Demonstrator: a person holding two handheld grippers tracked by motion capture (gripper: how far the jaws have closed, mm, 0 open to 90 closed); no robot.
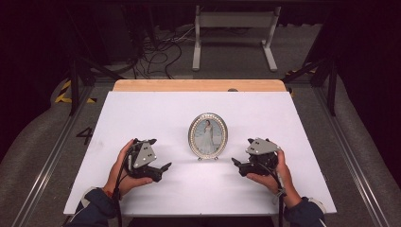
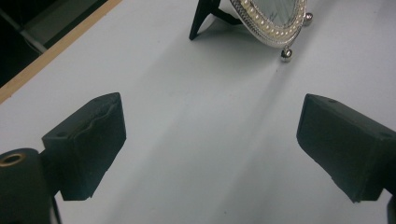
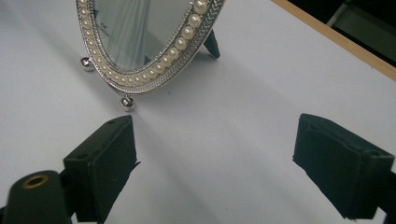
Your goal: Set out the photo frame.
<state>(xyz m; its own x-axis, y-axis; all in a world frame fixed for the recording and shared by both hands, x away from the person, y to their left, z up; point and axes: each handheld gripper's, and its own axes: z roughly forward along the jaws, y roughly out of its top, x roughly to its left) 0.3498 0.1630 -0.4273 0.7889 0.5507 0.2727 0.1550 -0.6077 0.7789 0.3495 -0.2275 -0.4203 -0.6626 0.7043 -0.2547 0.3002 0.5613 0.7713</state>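
An oval silver picture frame point(image 1: 208, 135) edged with pearls stands upright in the middle of the white table point(image 1: 142, 113), resting on two small ball feet and a black back prop. It holds a picture of a figure in a white dress. My left gripper point(image 1: 163, 169) is held to the frame's lower left, open, with nothing between its jaws. My right gripper point(image 1: 237, 164) sits to the frame's lower right, also open and holding nothing. The frame's lower rim point(image 2: 273, 25) shows ahead of the left gripper point(image 2: 210, 144), and close in front of the right gripper point(image 3: 215, 163) the frame point(image 3: 149, 46) looms large.
The white table top has a wooden strip point(image 1: 198, 85) along its far edge. Beyond it on the floor stand a white metal stand point(image 1: 234, 28) and tangled cables point(image 1: 156, 52). Metal rails run along both sides of the table.
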